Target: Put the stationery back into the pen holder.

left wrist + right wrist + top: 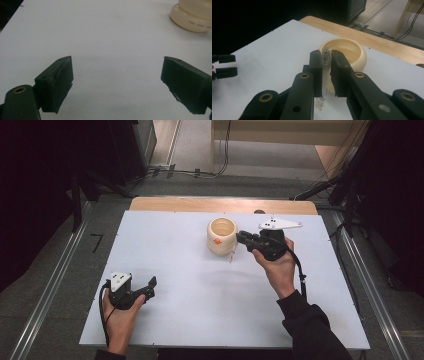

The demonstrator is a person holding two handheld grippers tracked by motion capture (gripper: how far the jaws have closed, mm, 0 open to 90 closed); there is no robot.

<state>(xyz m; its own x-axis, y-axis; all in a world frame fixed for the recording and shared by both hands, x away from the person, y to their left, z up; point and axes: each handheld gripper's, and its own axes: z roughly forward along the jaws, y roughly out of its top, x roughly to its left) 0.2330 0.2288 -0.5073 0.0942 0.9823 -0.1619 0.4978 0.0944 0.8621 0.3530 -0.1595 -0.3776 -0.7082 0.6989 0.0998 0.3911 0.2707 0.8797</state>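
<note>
Right gripper (326, 65), jaws clamped on a clear pen (325, 75) beside the cream pot (352, 51); the pen's middle is hidden. Left gripper (117, 85), jaws apart, over bare surface (100, 32).

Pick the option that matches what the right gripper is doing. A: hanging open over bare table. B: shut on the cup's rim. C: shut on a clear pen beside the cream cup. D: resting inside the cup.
C: the right gripper has its jaws closed on the clear pen, beside the cream cup.
</note>
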